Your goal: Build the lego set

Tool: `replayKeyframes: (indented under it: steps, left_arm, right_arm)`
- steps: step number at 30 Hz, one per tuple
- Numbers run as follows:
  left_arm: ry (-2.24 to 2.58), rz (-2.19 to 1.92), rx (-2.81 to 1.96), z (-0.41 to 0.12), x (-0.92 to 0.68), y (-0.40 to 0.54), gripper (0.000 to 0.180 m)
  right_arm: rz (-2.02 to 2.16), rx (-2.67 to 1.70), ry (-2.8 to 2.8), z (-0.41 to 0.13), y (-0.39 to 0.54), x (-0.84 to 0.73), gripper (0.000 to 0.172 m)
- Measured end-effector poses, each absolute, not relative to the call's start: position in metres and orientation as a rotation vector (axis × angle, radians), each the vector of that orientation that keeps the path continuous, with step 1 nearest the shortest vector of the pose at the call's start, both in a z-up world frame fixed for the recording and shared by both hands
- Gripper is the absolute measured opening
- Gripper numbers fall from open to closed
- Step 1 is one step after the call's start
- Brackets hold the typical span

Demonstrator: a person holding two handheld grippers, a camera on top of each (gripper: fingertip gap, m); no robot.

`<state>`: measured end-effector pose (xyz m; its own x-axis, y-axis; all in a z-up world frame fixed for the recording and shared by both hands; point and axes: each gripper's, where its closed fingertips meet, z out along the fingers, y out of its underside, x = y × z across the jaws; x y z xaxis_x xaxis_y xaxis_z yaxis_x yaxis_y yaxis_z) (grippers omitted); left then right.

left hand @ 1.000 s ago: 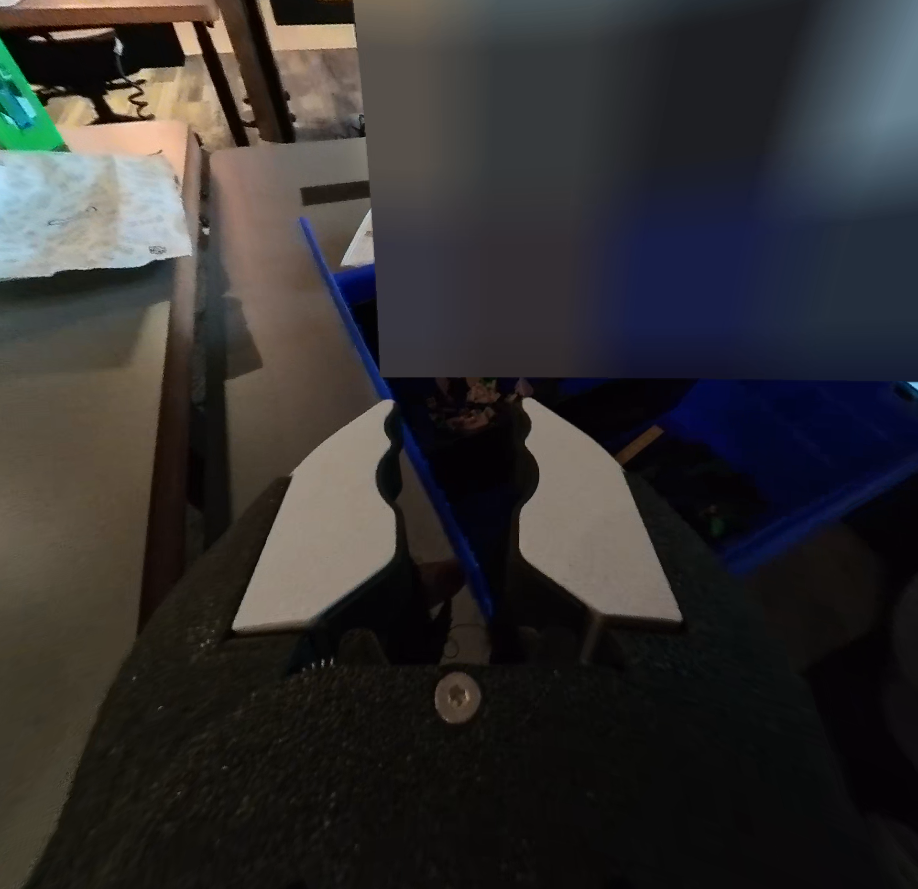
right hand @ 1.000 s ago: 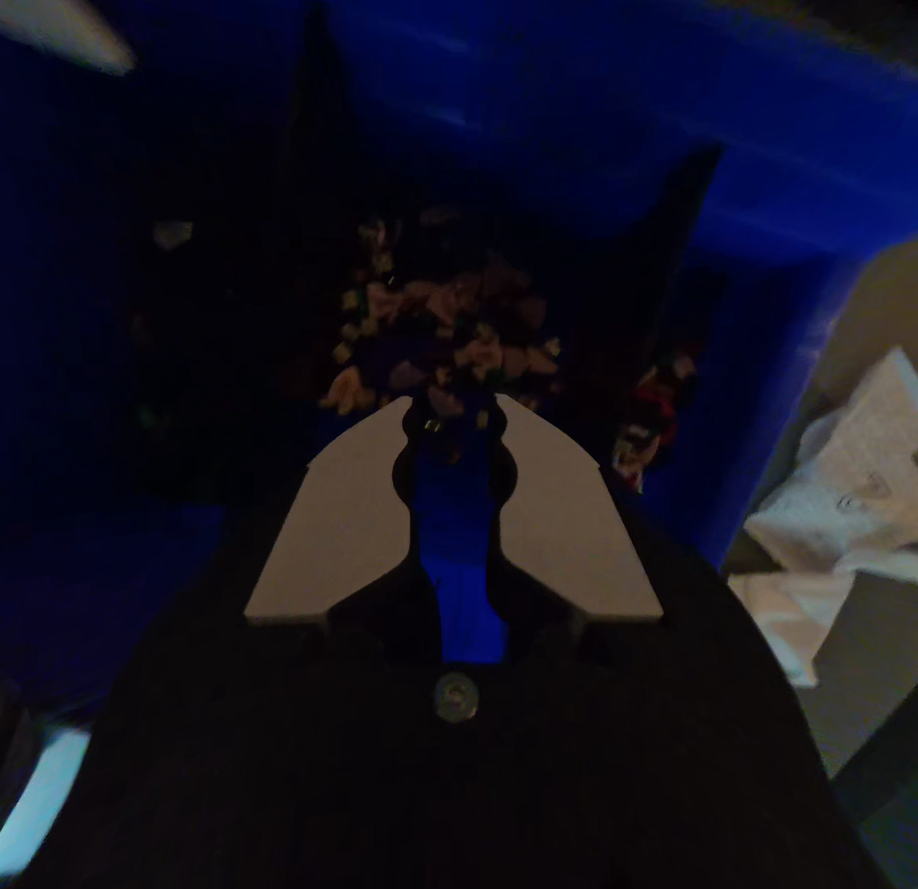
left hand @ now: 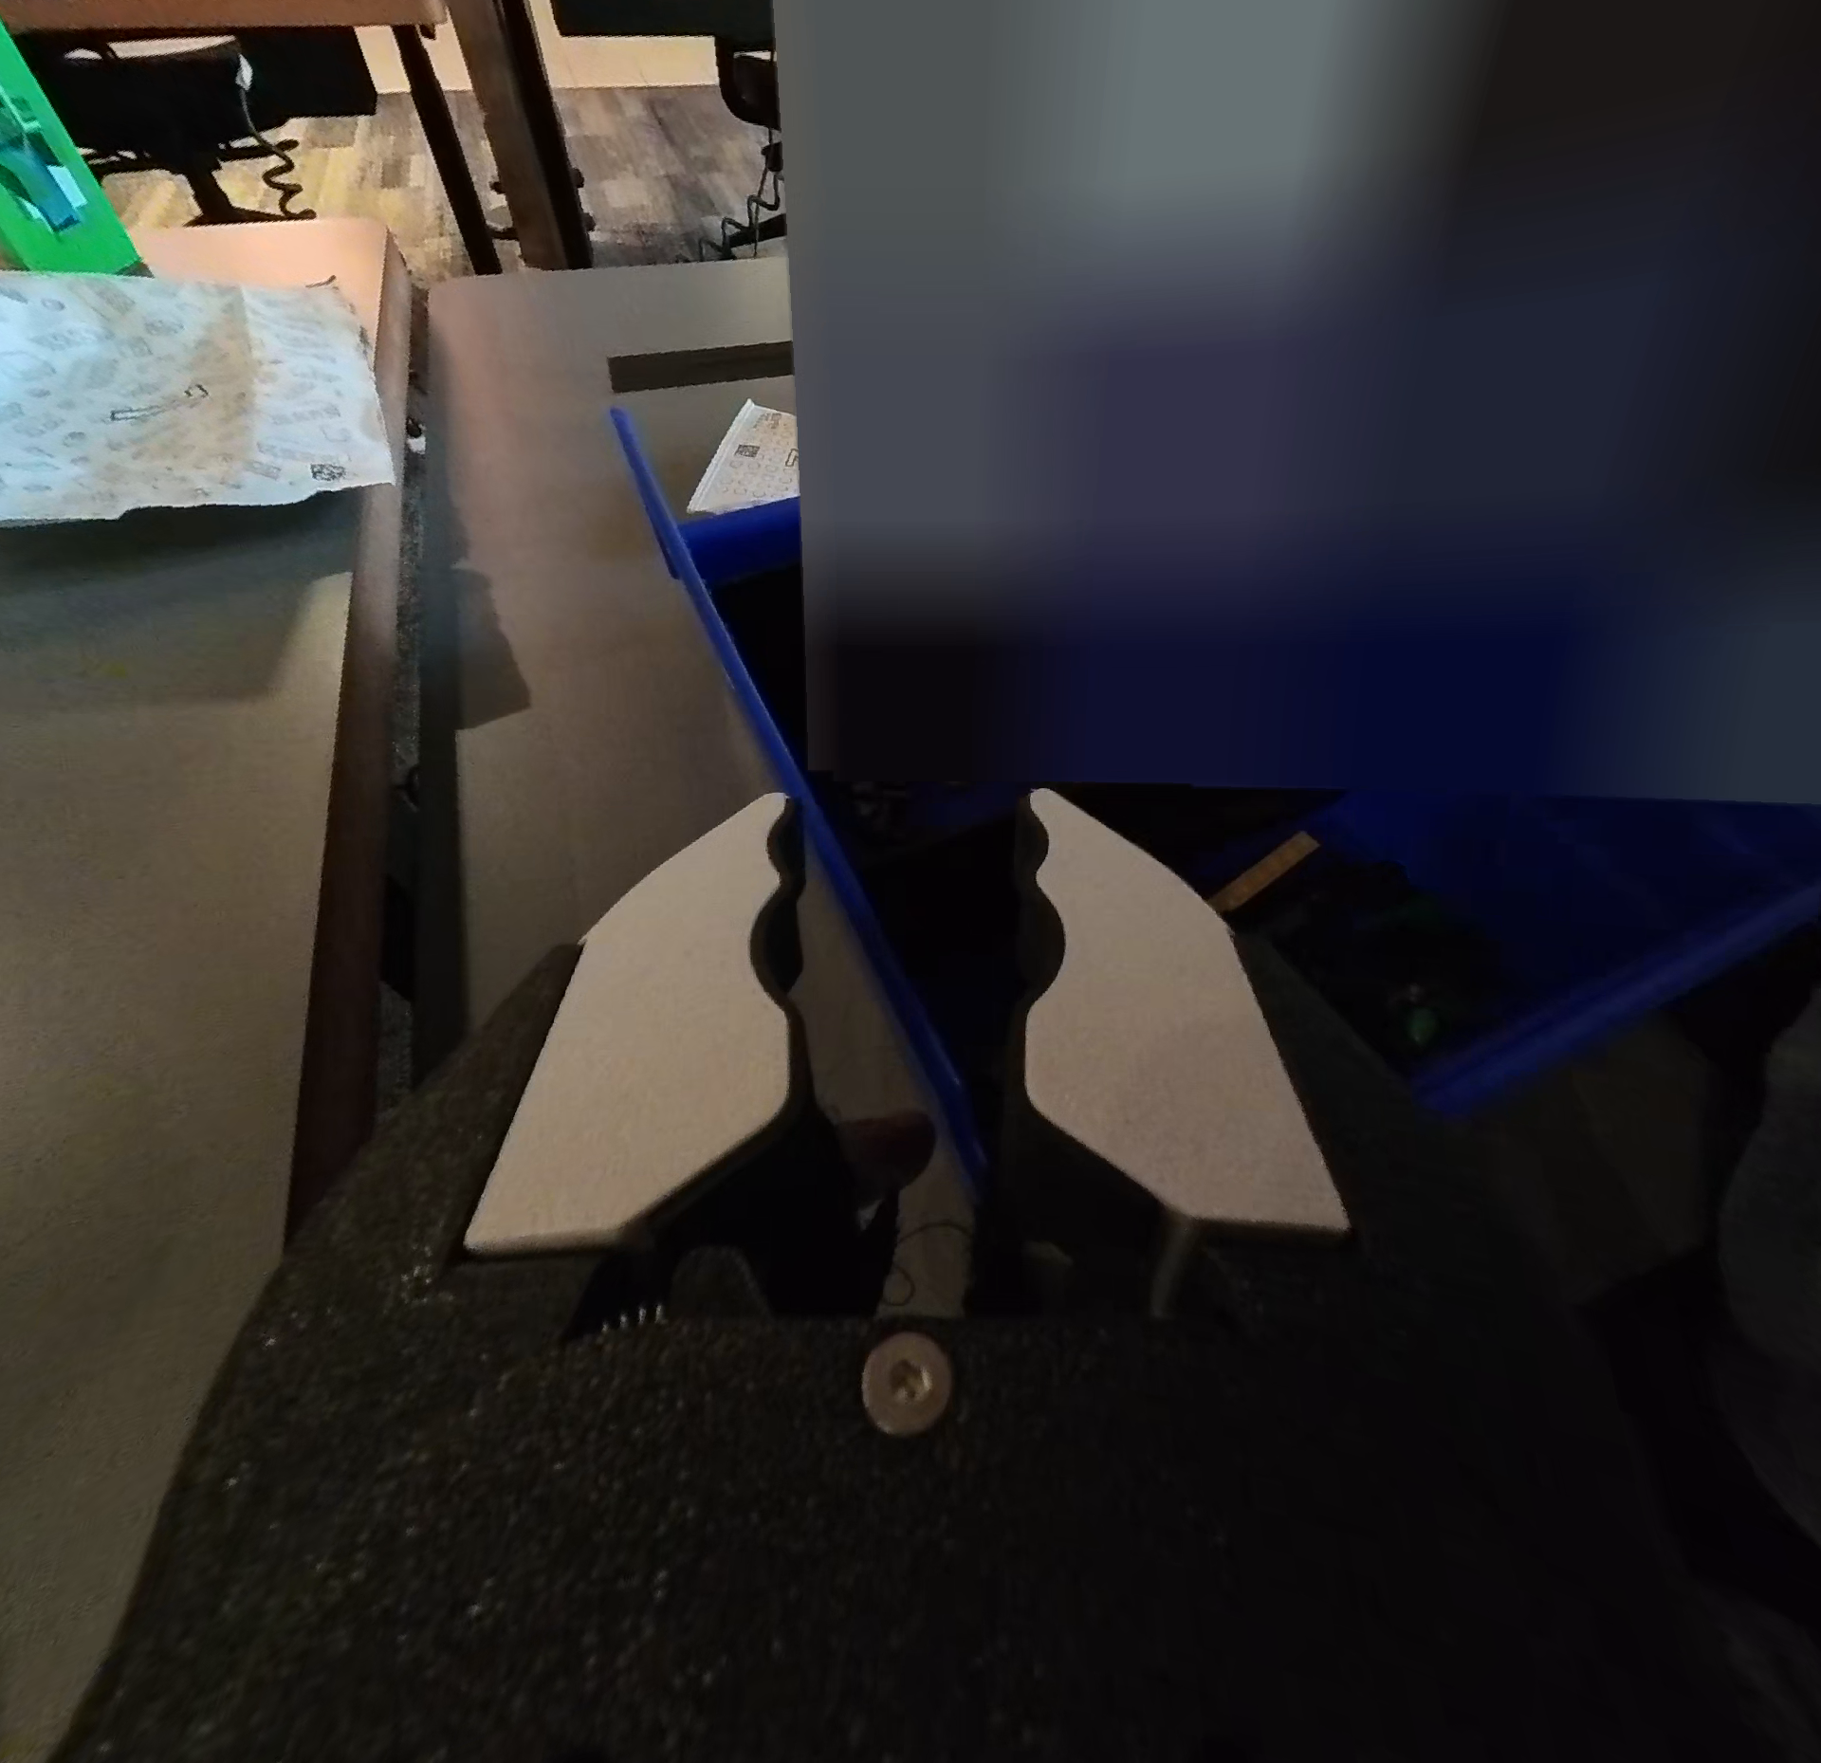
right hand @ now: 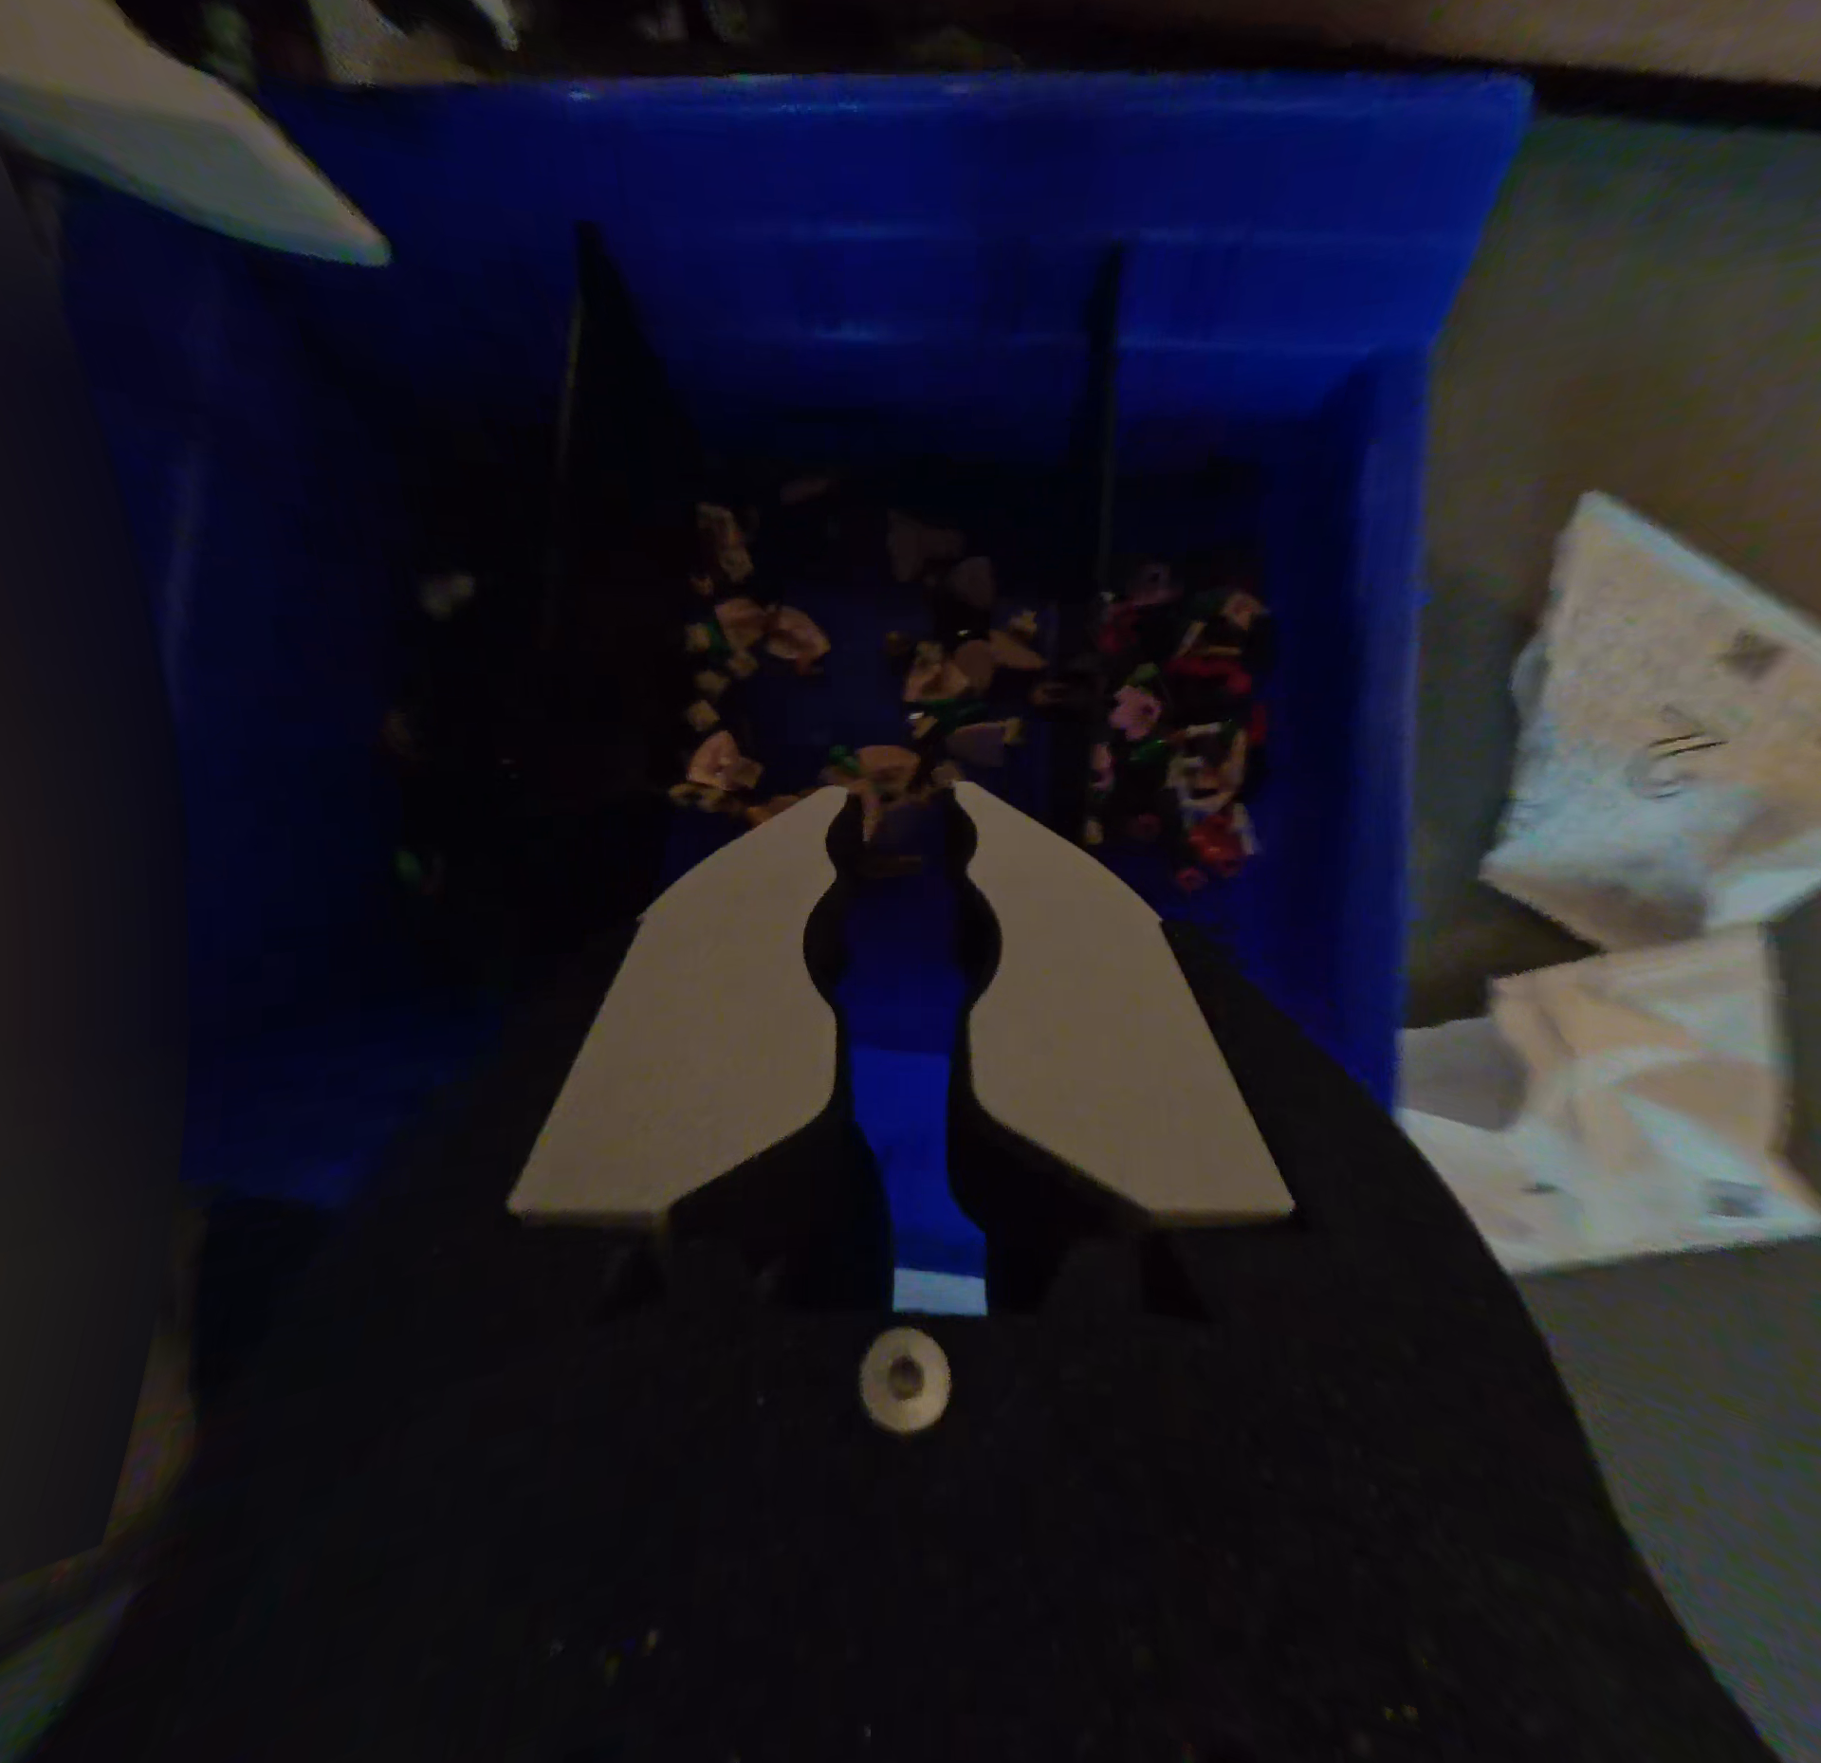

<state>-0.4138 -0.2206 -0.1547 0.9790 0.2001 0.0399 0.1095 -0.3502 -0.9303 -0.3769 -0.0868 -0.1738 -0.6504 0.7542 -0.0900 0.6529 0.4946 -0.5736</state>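
Note:
A blue bin point(right hand: 985, 188) with black dividers point(right hand: 1099, 435) holds piles of small mixed pieces, beige ones in the middle compartment point(right hand: 946, 671) and red and pink ones in the right one point(right hand: 1192, 711). My right gripper point(right hand: 897, 799) hangs above the middle pile, shut on a small beige and purple piece point(right hand: 892, 814) at its tips. My left gripper point(left hand: 907, 809) is open at the bin's left side. The thin blue bin wall point(left hand: 709, 583) runs between its fingers, close to the left finger point(left hand: 690, 977), and nothing is gripped. One left finger point(right hand: 197, 169) shows at the top left of the right wrist view.
Crumpled white printed paper point(right hand: 1626, 730) lies right of the bin. A printed sheet point(left hand: 168, 395) and a green object point(left hand: 49, 188) lie on the neighbouring table at left, across a gap point(left hand: 414, 632). Table legs and cables stand behind. The grippers' ends are close to 15 cm from one another.
My right gripper has pulled back and up out of the bin, and its jaws have closed further on the small piece. The left gripper has stayed at the bin wall.

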Motion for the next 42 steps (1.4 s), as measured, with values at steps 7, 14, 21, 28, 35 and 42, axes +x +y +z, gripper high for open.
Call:
replayKeyframes:
  steps: [7, 14, 21, 28, 35, 42]
  left_arm:
    - [-0.23, 0.096, -1.937, -0.156, -0.415, -0.22, 0.04]
    - [-0.229, 0.088, -1.933, -0.156, -0.414, -0.22, 0.04]
    - [-0.226, 0.088, -1.933, -0.156, -0.414, -0.22, 0.04]
    - [-0.223, 0.097, -1.936, -0.156, -0.414, -0.22, 0.039]
    - [-0.224, 0.098, -1.936, -0.156, -0.414, -0.22, 0.039]
    - [-0.221, 0.093, -1.932, -0.155, -0.414, -0.22, 0.04]
  right_arm:
    - [0.919, -1.202, -2.631, -0.184, -0.095, -0.36, 0.014]
    - [0.915, -1.209, -2.634, -0.187, -0.096, -0.362, 0.015]
    - [0.918, -1.19, -2.64, -0.19, -0.097, -0.362, 0.016]
    - [0.901, -1.187, -2.635, -0.191, -0.096, -0.363, 0.017]
    - [0.913, -1.153, -2.637, -0.191, -0.097, -0.362, 0.017]
    - [0.905, -1.135, -2.651, -0.193, -0.097, -0.362, 0.016]
